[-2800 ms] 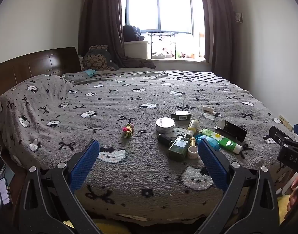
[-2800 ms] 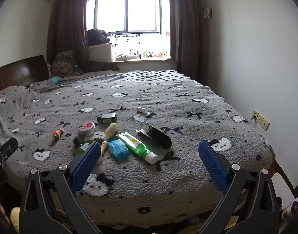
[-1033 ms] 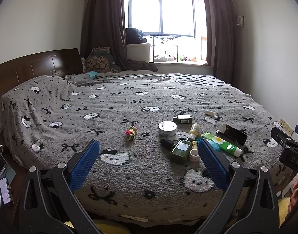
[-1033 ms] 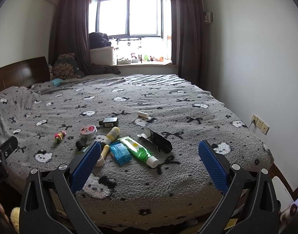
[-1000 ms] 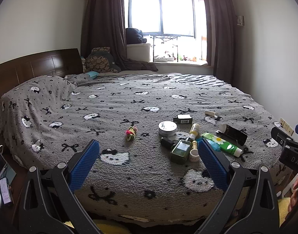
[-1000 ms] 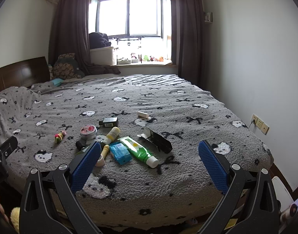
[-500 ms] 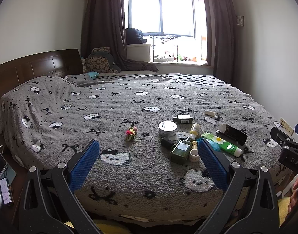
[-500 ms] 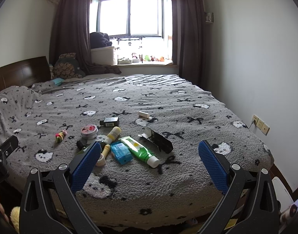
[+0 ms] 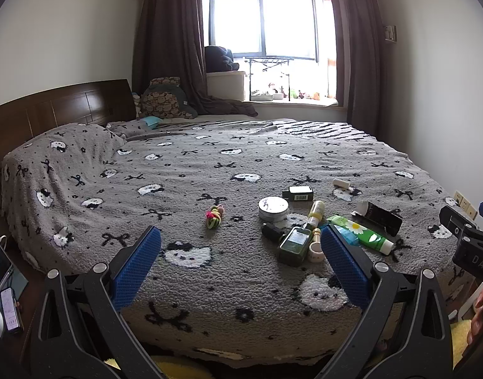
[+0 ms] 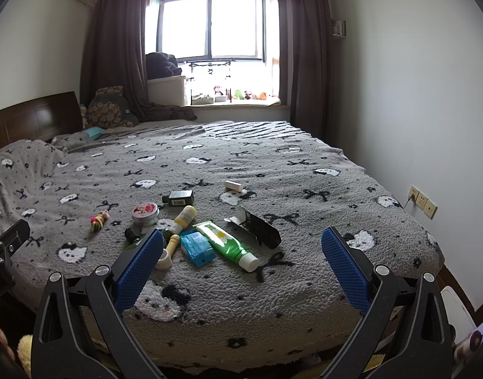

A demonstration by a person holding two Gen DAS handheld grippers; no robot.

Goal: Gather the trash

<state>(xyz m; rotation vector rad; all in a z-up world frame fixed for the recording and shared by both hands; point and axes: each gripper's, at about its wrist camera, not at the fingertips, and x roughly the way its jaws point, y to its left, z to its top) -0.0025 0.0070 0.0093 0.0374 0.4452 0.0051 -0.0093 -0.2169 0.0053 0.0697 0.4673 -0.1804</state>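
**Both grippers hang back at the foot of the bed, trash untouched**

You hold the left gripper [image 9: 240,263] and the right gripper [image 10: 241,260] off the near edge of the bed [image 9: 210,322], each spread wide with nothing between its blue pads. Over the last few seconds the view has pulled back slightly and then settled; nothing on the blanket has shifted, so collecting has, by the look of it, not begun.

The litter sits in one cluster toward the near right part of the bed: a green tube [image 10: 225,244], a blue packet [image 10: 197,248], a torn black box [image 10: 257,225], a dark green bottle [image 9: 295,244], a round tin [image 9: 273,208], a small yellow bottle [image 10: 184,218] and a black bottle [image 10: 180,198], several touching. A white stick [image 10: 233,185] lies apart, farther in, and a bright hair tie [image 9: 213,216] rests alone to the left.

No bin shows in either view, so you likely need to find one before lifting anything.
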